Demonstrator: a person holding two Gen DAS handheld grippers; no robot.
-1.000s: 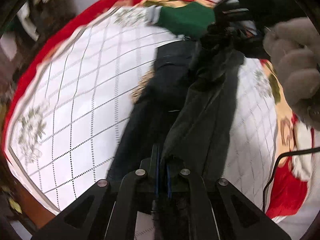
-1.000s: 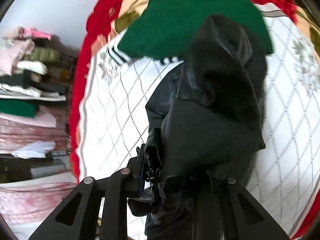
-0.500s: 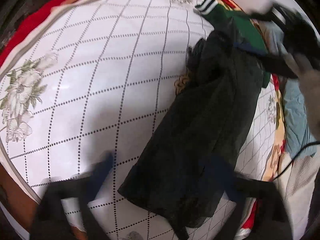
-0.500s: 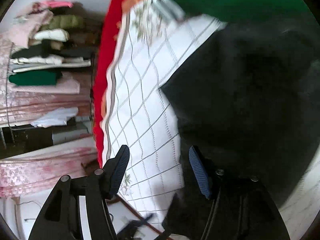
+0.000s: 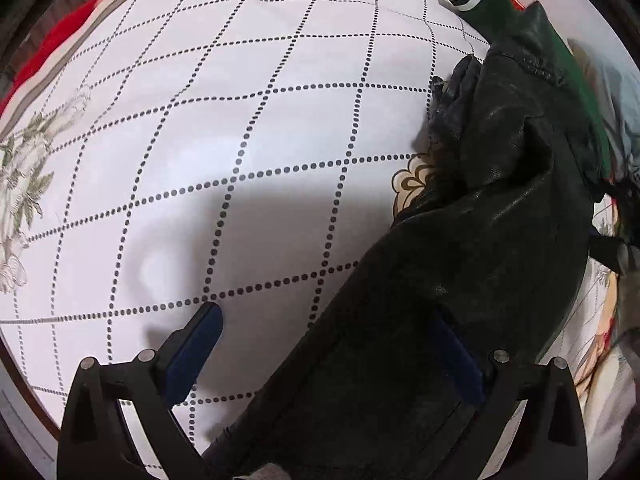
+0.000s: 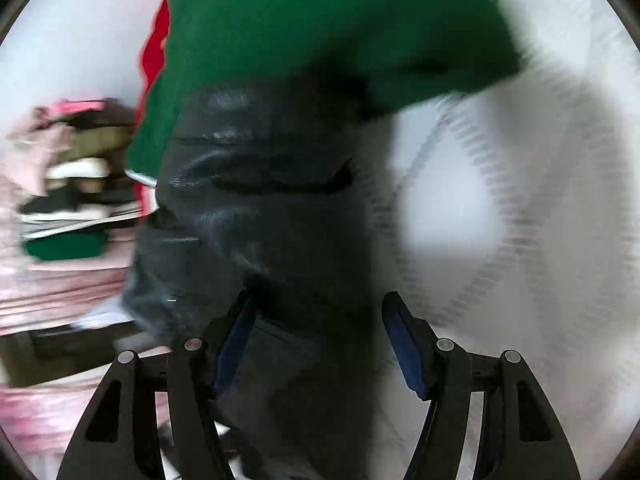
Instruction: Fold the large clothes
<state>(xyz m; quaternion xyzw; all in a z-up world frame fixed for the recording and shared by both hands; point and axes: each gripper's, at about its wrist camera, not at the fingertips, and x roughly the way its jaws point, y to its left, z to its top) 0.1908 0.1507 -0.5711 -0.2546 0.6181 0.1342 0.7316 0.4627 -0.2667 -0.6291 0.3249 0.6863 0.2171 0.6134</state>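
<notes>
A black leather jacket (image 5: 472, 248) lies folded lengthwise on the white quilted bed cover (image 5: 240, 128). My left gripper (image 5: 324, 340) is open just above the jacket's near end; its right finger is over the leather, its left finger over bare cover. The jacket also fills the middle of the blurred right wrist view (image 6: 260, 220). My right gripper (image 6: 320, 332) is open with the leather between and below its fingers, not clamped. A green garment (image 6: 320, 28) lies beyond the jacket, also at top right in the left wrist view (image 5: 500, 4).
The cover's red border (image 5: 60, 36) runs along the far left edge of the bed. Stacked folded clothes (image 6: 68, 184) sit on shelves to the left in the right wrist view. A light blue cloth (image 5: 628, 104) lies at the far right.
Both grippers held the jacket a second ago, then opened and let it drop onto the bed. The left gripper has come lower and closer; the right one is moving fast.
</notes>
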